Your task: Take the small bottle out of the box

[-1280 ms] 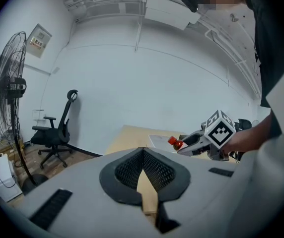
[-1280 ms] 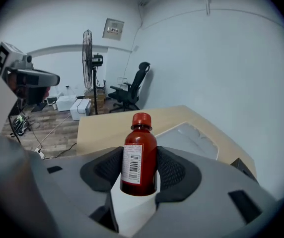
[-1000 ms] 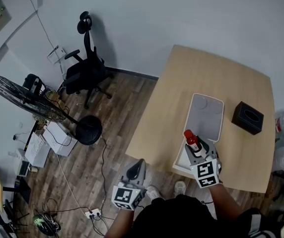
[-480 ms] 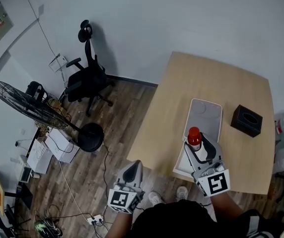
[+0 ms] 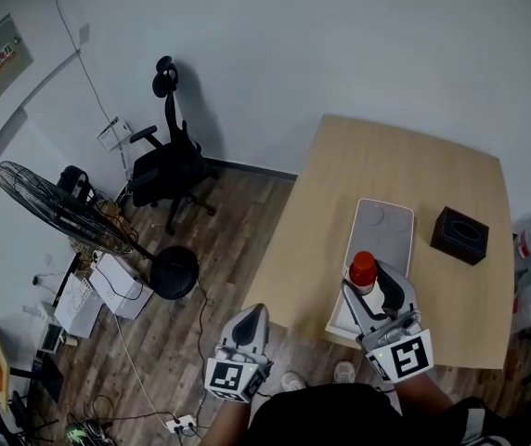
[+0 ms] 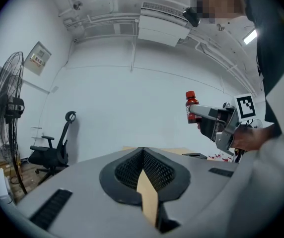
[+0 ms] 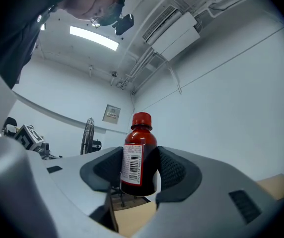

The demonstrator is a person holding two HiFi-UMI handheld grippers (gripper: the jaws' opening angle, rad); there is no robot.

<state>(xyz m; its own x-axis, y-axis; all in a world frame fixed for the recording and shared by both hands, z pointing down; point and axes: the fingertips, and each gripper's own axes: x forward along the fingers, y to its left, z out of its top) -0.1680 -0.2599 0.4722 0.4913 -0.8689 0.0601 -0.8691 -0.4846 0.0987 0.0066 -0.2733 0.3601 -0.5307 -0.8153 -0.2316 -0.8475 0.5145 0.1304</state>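
Note:
A small dark-red bottle with a red cap (image 5: 364,269) is held up in the air above the near end of the white box (image 5: 383,219) on the wooden table (image 5: 405,156). My right gripper (image 5: 374,291) is shut on the bottle's body; in the right gripper view the bottle (image 7: 138,155) stands upright between the black pads (image 7: 174,167). My left gripper (image 5: 250,321) hangs over the floor left of the table, jaws together and nothing in them. The left gripper view shows the bottle (image 6: 191,107) raised in the right gripper (image 6: 201,112).
A black tissue box (image 5: 459,235) sits on the table to the right of the white box. On the wood floor to the left are a black office chair (image 5: 168,161), a standing fan (image 5: 61,207) and cables.
The right gripper has brought the bottle up, closer to the head camera, and turned it more upright. The left gripper has hardly moved.

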